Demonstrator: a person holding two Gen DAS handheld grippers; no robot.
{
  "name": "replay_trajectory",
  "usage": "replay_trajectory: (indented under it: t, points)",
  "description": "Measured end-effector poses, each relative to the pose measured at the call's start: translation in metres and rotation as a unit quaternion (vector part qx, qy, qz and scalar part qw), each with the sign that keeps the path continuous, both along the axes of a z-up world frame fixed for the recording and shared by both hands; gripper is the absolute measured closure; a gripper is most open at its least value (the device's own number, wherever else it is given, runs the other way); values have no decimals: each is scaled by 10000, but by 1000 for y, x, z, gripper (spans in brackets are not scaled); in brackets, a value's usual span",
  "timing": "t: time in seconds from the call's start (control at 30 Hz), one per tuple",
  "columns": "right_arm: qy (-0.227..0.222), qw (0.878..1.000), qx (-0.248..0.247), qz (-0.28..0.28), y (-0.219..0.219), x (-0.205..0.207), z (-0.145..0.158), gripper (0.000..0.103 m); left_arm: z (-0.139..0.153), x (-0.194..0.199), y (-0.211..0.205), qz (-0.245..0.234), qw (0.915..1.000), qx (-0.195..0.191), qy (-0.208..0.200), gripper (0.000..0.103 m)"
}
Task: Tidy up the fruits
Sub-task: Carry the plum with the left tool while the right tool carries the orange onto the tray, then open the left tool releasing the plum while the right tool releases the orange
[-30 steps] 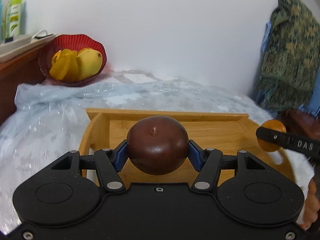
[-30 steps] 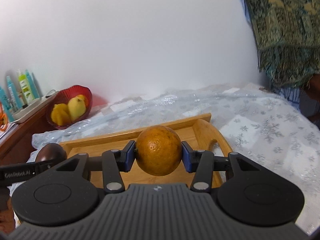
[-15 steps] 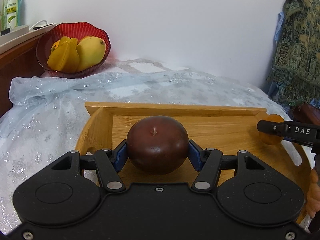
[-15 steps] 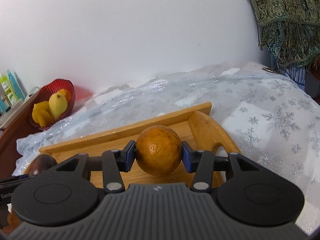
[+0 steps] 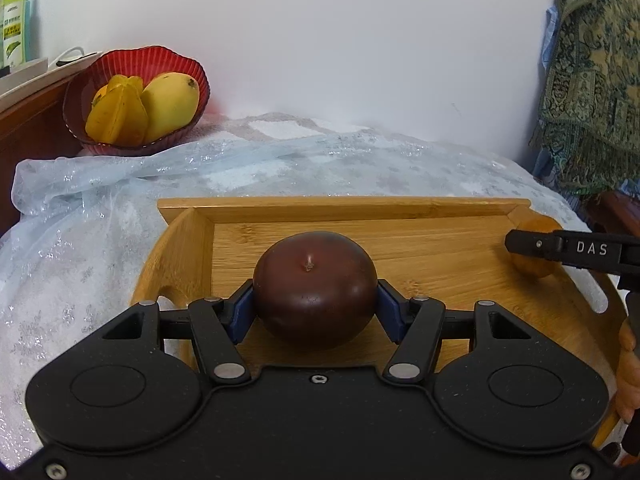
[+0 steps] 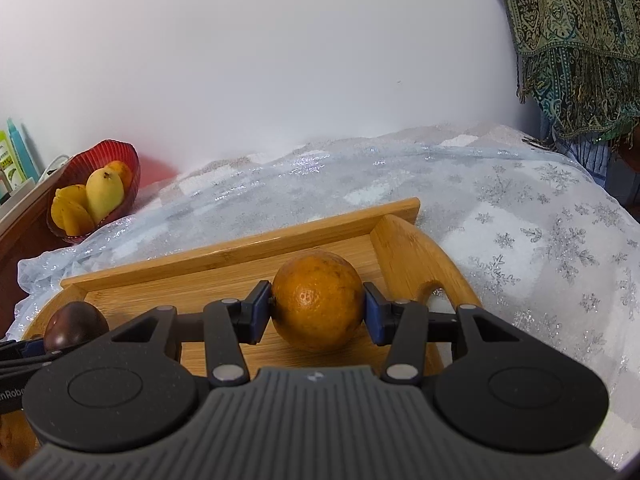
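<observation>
- Between the left gripper's [image 5: 315,303] blue pads sat a dark plum [image 5: 315,289], pinched over the tray [image 5: 400,208]; a fruit bowl [image 5: 136,92] stood far ahead-left.
- Between the right gripper's [image 6: 318,309] pads sat an orange [image 6: 318,300], pinched over the tray's right end, handle [image 6: 420,260] just right.

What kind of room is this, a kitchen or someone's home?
Probably a lived-in home room, not clearly a kitchen. A sparkly snowflake cloth covers the surface under a wooden tray, a red fruit bowl sits by the wall, and a patterned shawl hangs nearby.
</observation>
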State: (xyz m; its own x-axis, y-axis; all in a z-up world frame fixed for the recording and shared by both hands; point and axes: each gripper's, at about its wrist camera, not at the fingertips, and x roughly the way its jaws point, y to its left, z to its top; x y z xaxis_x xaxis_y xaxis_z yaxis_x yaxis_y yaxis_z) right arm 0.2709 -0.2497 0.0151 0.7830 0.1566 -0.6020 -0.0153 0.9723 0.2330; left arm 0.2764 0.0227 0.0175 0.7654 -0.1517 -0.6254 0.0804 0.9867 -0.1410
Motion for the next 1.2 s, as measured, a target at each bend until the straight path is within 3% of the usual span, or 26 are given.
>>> replay_trajectory:
  t: [0.87,0.97,1.1,1.2]
  points:
    - [20,9999,-110,86,2,-2,2,48,1,-1,2,-39,10000,22,-5,41]
    - [86,9996,-230,107,3,-2,2,39,2,-2,1,-48,10000,54,-62,39]
    - [115,9993,-340,118,4,-3,1,35,6,-5,1,-78,9999,54,-136,28]
    - [91,9991,-396,150,6,-5,2,30,7,-6,1,-88,9998,70,-156,25]
